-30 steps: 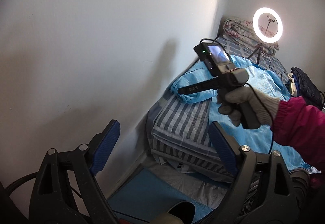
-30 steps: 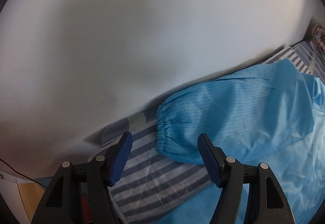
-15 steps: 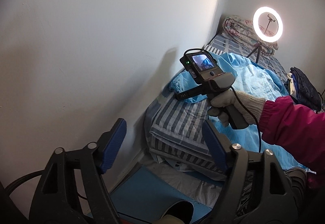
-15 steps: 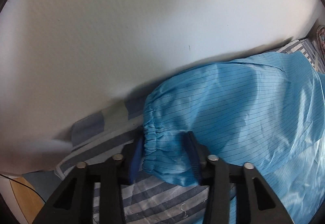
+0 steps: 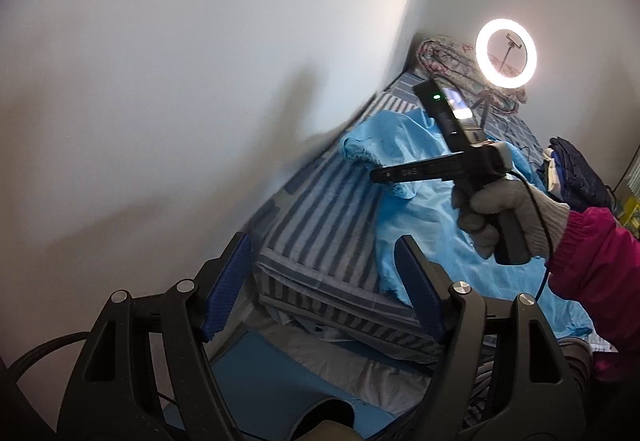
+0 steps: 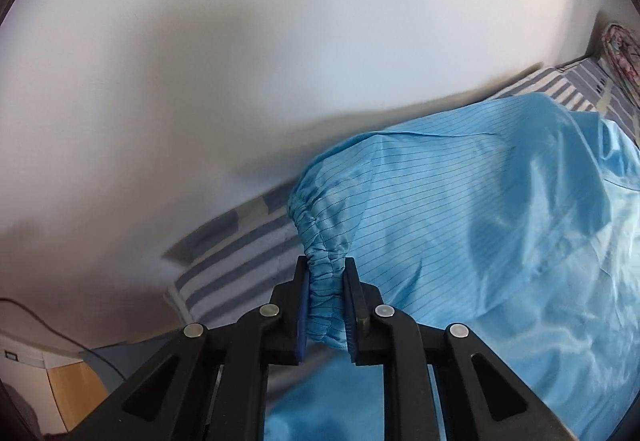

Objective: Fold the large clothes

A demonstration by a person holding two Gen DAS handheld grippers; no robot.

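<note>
A light blue pinstriped garment [image 5: 416, 225] [image 6: 480, 201] lies spread on the striped bed [image 5: 320, 225]. In the right wrist view my right gripper [image 6: 326, 265] is closing, and its blue pads squeeze the gathered elastic sleeve cuff [image 6: 316, 209]. The sleeve hangs lifted off the sheet. The left wrist view shows the same right gripper [image 5: 376, 175] from the side, held by a gloved hand [image 5: 500, 209], with the cuff [image 5: 360, 149] raised at its tip. My left gripper [image 5: 322, 245] stands open over the foot of the bed with nothing between its fingers.
A white wall runs close along the bed's left side. A lit ring light [image 5: 506, 59] on a tripod and a rolled quilt [image 5: 444, 57] stand at the bed's far end. Dark clothes [image 5: 576, 177] are piled at the right. A pink sleeve [image 5: 592, 261] reaches in from the right.
My right gripper went down to the sleeve cuff, closed its jaws around it and lifted it off the sheet. The left gripper's jaws narrowed a little; it stayed in place.
</note>
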